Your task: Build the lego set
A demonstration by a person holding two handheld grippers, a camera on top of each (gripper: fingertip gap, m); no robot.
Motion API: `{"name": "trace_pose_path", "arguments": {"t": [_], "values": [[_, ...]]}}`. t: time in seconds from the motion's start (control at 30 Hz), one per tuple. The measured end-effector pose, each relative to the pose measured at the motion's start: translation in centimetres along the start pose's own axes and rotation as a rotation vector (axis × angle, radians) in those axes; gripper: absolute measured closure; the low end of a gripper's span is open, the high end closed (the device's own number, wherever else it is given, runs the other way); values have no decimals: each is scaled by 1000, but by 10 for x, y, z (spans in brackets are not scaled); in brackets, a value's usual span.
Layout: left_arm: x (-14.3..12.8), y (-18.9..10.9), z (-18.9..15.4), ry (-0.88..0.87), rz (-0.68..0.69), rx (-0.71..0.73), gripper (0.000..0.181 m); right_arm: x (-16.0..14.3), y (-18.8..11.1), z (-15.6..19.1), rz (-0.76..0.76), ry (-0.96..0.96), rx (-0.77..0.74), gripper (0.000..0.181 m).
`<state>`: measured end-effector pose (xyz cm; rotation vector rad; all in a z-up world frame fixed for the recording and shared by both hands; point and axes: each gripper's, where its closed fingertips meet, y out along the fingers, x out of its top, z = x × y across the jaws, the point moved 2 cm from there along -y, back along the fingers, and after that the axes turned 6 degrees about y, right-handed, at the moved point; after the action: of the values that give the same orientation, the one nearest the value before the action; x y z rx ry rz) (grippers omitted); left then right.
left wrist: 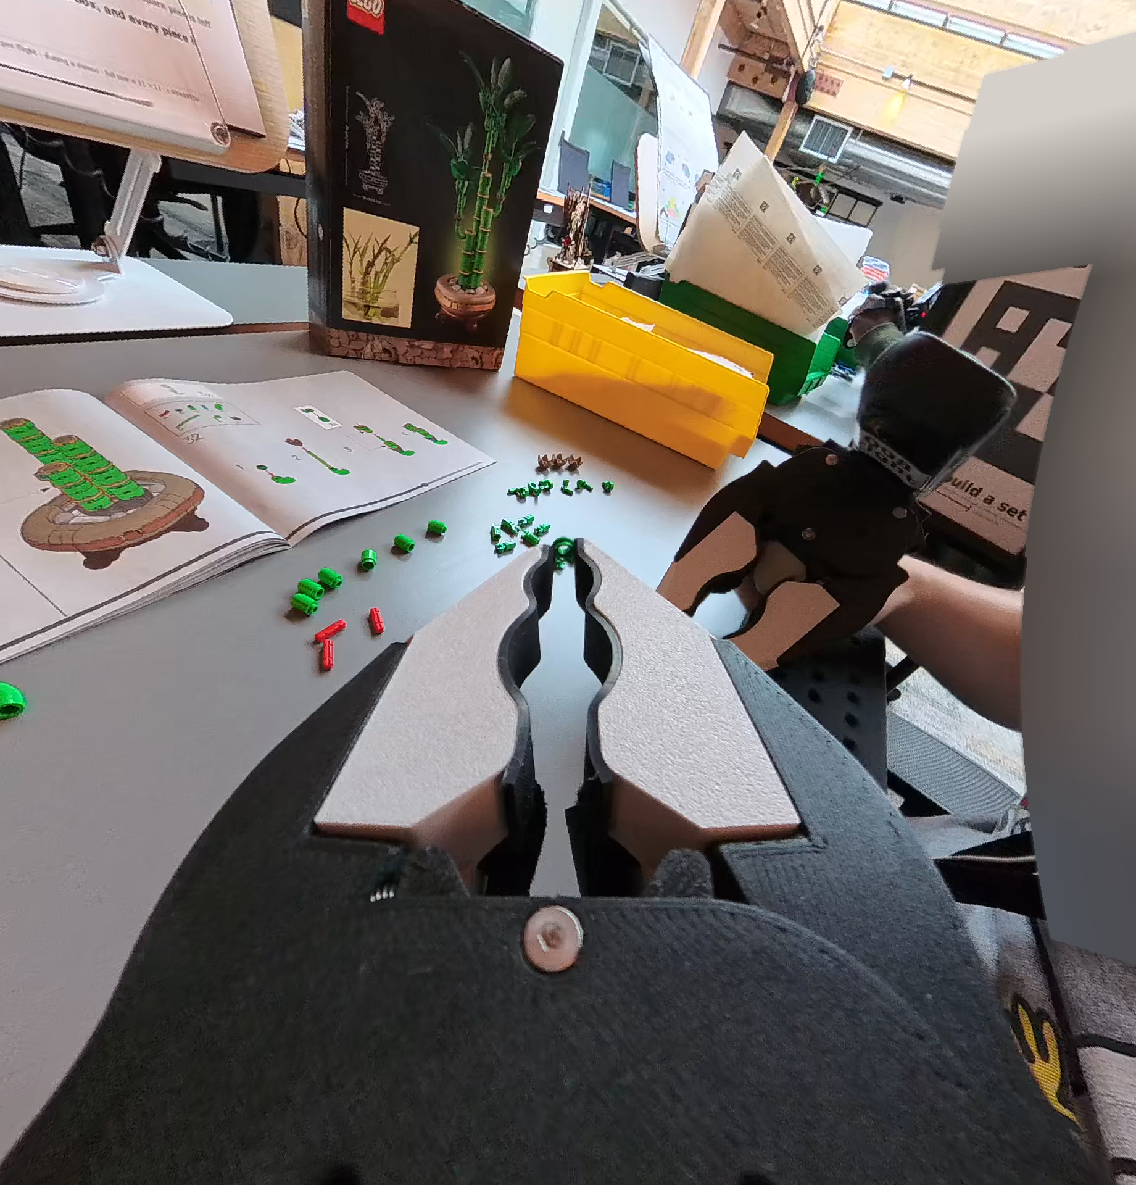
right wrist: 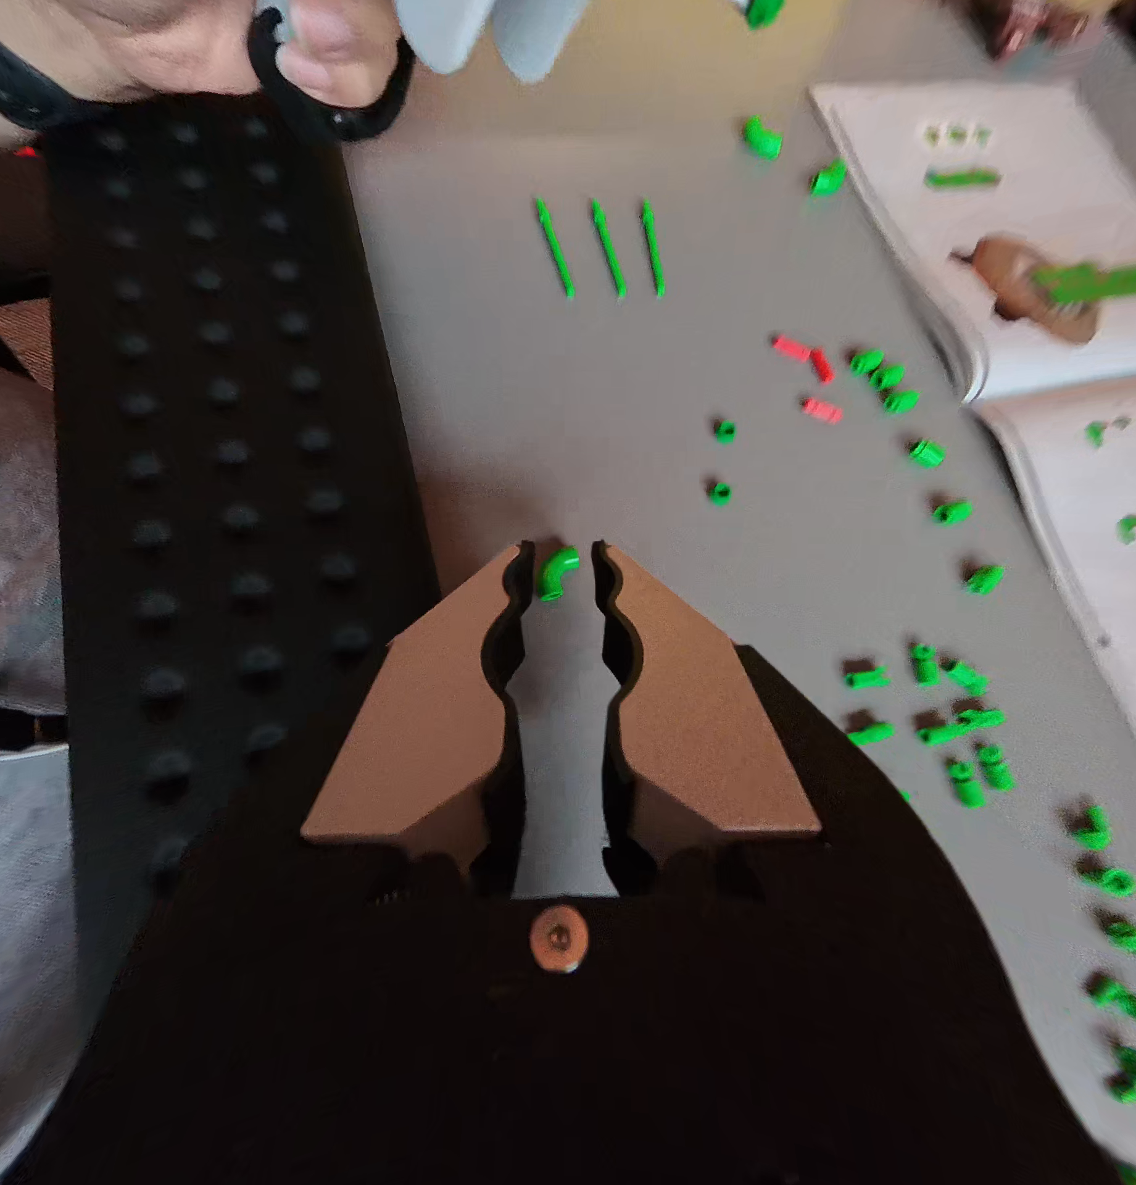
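Observation:
My left gripper (left wrist: pixel 562 550) is shut on a small green round piece (left wrist: pixel 562 553), held at the fingertips above the grey table (left wrist: pixel 167 801). My right gripper (right wrist: pixel 561 556) is open and points down at the table, with a green elbow piece (right wrist: pixel 557 572) lying between its fingertips, closer to the left one. The right gripper also shows in the left wrist view (left wrist: pixel 712 609), just right of my left fingertips. Three thin green rods (right wrist: pixel 607 250) lie side by side beyond it. The right wrist view is blurred.
An open instruction booklet (left wrist: pixel 167 481) lies at the left, the set's box (left wrist: pixel 424 192) stands behind it, with a yellow bin (left wrist: pixel 635 372) to its right. Green cylinders (left wrist: pixel 334 577), red pins (left wrist: pixel 328 641), several small green pieces (left wrist: pixel 520 532) and another elbow (left wrist: pixel 1 699) lie scattered. Across from one pair of fingers to the other is roughly 12 centimetres.

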<state>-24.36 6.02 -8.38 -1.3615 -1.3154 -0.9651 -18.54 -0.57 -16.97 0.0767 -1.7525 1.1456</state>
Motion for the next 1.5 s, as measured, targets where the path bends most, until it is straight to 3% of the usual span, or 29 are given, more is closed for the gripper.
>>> {"name": "trace_pose_path", "arguments": {"t": [0.17,0.47,0.77,0.9,1.03,1.13,1.23,1.33,1.5], "values": [[-4,1,-1,-9,17,-9,177,-10,3,1,98,124,8,164],[-10,3,0,-35,49,-17,177,-15,11,2,197,101,-13,166],[-20,10,-1,-83,109,-62,177,-10,19,1,180,195,163,175],[-14,7,4,-147,95,-100,177,0,9,-15,168,77,172,175],[18,6,-9,-110,88,-246,177,67,-47,-36,17,-218,184,175],[59,8,-21,57,100,-358,177,113,-93,-39,-71,-494,211,175],[93,13,-38,211,154,-507,177,147,-129,-50,-111,-576,210,175],[121,24,-47,291,213,-592,177,168,-152,-59,-173,-613,123,175],[155,44,-57,351,230,-674,177,167,-165,-66,-214,-718,-82,175]]}}
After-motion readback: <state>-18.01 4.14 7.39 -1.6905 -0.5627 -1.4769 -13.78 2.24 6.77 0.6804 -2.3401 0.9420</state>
